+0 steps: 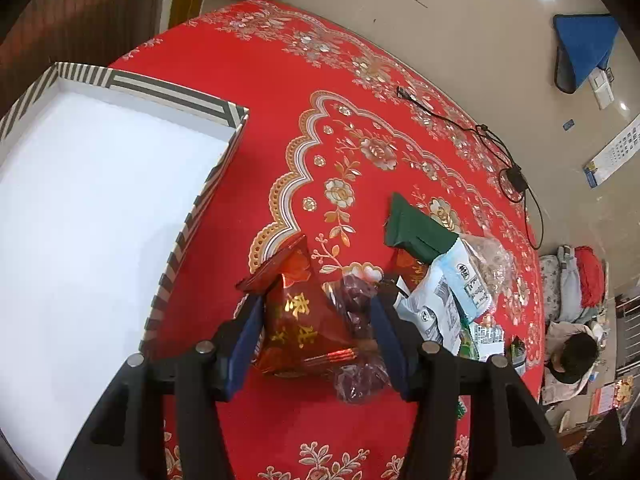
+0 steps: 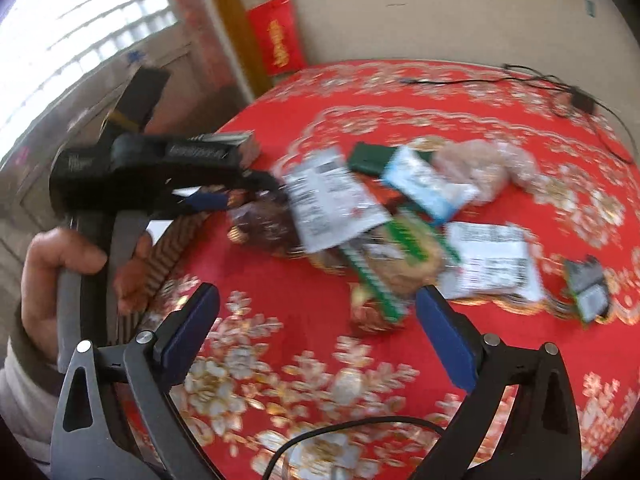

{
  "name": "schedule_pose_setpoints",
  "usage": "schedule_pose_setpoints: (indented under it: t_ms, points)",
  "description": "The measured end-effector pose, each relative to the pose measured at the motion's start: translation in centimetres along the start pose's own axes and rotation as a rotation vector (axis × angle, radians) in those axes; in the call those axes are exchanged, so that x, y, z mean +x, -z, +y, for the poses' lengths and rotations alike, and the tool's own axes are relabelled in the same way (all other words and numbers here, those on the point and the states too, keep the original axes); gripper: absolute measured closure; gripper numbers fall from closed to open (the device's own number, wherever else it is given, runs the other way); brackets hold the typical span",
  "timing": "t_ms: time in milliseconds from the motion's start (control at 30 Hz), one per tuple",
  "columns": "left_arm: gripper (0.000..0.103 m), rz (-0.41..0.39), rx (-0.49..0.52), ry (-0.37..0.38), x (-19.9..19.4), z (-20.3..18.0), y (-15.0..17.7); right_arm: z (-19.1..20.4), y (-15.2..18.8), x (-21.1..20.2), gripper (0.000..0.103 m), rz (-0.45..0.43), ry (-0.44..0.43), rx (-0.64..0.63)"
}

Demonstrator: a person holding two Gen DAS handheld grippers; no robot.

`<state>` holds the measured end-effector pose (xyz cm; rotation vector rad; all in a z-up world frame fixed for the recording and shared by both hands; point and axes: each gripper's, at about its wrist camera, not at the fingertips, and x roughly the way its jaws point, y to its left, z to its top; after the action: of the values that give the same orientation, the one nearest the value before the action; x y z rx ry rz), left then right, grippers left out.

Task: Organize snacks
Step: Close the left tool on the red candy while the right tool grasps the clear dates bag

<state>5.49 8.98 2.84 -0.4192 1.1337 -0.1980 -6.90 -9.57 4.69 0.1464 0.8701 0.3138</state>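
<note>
Two gold characters mark the red packet (image 1: 298,320) in left claw (image 1: 316,332).

Red tablecloth (image 1: 256,128), gold-white floral pattern; red snack packet (image 1: 298,320), gold characters; box (image 1: 172,92) rim black-white striped.

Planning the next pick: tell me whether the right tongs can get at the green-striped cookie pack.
Probably yes: the right tongs are open and empty, the green-striped cookie pack lies just ahead atop the pile, with nothing between.
</note>
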Motion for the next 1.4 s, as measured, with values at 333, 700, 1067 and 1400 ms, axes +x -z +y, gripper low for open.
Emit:
schedule_pose_setpoints:
  t_ms: [333,700,1067,1400]
  points:
    - [0.069,-0.017,-0.020,0.045,-0.5,1.7,-0.4,1.8,-2.3,5.6,0.004,0.052,-0.058,-0.039]
    - [0.071,0.001,-0.001,0.042,-1.0,3.4,-0.7,2.0,-5.7,8.4,0.004,0.082,-0.070,-0.382]
    - [0.071,0.017,0.012,0.037,-1.1,3.6,-0.7,4.5,-6.8,11.7,0.004,0.168,-0.072,-0.691]
    - [0.071,0.016,0.008,0.033,-1.1,3.7,-0.6,5.1,-7.0,11.9,0.034,0.230,-0.157,-0.676]
